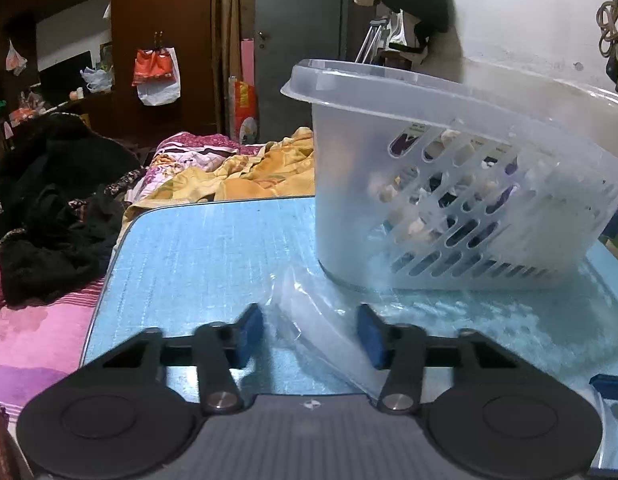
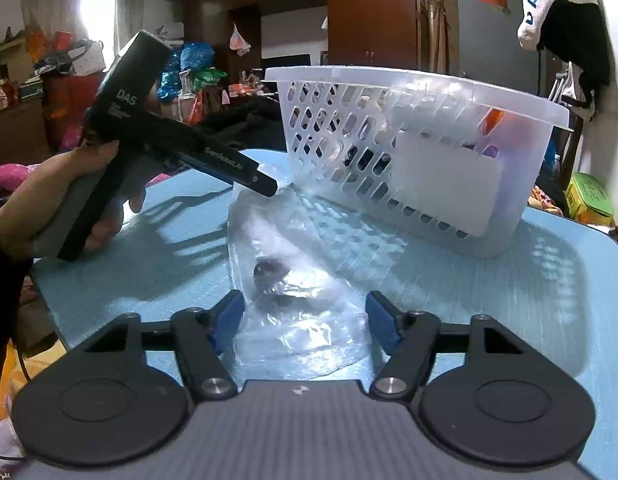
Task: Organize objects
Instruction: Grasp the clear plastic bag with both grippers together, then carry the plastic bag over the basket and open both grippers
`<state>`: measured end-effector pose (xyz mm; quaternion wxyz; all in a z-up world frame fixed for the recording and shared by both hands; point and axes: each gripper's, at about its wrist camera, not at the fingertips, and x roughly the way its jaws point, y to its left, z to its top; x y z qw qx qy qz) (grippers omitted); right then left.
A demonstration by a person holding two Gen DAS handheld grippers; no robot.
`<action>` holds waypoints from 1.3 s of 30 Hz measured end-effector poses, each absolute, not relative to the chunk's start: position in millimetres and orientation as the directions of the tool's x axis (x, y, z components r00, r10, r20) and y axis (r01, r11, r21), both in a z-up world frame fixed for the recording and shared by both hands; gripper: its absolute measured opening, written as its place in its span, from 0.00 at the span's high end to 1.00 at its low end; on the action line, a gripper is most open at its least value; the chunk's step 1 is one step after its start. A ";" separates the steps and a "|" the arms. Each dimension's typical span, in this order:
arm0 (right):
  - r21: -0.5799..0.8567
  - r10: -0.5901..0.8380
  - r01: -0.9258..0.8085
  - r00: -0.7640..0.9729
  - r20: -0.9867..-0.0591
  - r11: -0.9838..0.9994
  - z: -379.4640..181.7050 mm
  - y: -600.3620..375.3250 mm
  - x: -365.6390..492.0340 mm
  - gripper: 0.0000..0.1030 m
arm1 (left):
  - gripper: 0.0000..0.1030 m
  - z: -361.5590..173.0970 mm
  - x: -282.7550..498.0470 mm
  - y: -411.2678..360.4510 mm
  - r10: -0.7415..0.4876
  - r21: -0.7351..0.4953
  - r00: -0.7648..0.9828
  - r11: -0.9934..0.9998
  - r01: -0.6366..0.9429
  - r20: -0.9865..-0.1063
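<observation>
Lying between open right gripper [image 2: 305, 312] jaws, bag [image 2: 293, 264]; basket [image 2: 413, 152] near, possibly touching

A basket [image 2: 421, 152] stands on the counter [image 2: 529, 300] with small items inside it. In front of the basket, a plastic bag [image 2: 293, 264] lies on the counter, between the right gripper [image 2: 305, 320] fingers. Left of the bag is the left gripper [image 2: 181, 148]. Behind the counter lies a bed [image 1: 41, 332] strewn with clothes [image 1: 57, 208].

Clear bag [image 2: 297, 280] (small dark item inside) between open right gripper [image 2: 305, 320].
</observation>
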<state>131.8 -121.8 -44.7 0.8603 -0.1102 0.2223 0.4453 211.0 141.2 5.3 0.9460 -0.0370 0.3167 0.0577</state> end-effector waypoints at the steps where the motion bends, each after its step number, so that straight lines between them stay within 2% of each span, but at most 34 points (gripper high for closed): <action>1: 0.014 0.722 -0.818 0.500 -0.478 0.575 -43.7 -123.9 132.5 0.64 | 0.66 5.6 209.8 140.9 0.070 -0.044 0.797 0.992 -0.120 -0.600; 3: 0.005 0.726 -0.826 0.492 -0.480 0.563 -43.0 -126.3 132.8 0.69 | 0.69 5.0 209.1 137.7 0.072 -0.028 0.798 0.994 -0.110 -0.598; 7: 0.007 0.735 -0.834 0.481 -0.478 0.551 -42.4 -131.1 133.6 0.76 | 0.81 5.5 205.0 132.6 0.062 -0.036 0.810 0.994 -0.101 -0.583; 10: 0.002 0.741 -0.836 0.486 -0.463 0.549 -41.8 -136.6 132.6 0.80 | 0.84 6.5 198.8 129.4 0.054 -0.050 0.824 0.994 -0.099 -0.564; 20: -0.022 0.765 -0.843 0.499 -0.408 0.538 -26.7 -155.4 128.0 0.82 | 0.85 21.1 165.0 119.0 0.032 -0.102 0.894 0.991 -0.086 -0.447; 24: -0.039 0.769 -0.842 0.509 -0.387 0.538 -16.2 -160.9 126.9 0.82 | 0.85 32.8 158.1 109.8 0.033 -0.083 0.909 0.994 -0.074 -0.416; 39: -0.126 0.787 -0.826 0.562 -0.252 0.549 68.7 -169.7 153.0 0.82 | 0.85 131.9 170.4 86.2 0.045 -0.010 0.958 0.999 -0.050 -0.283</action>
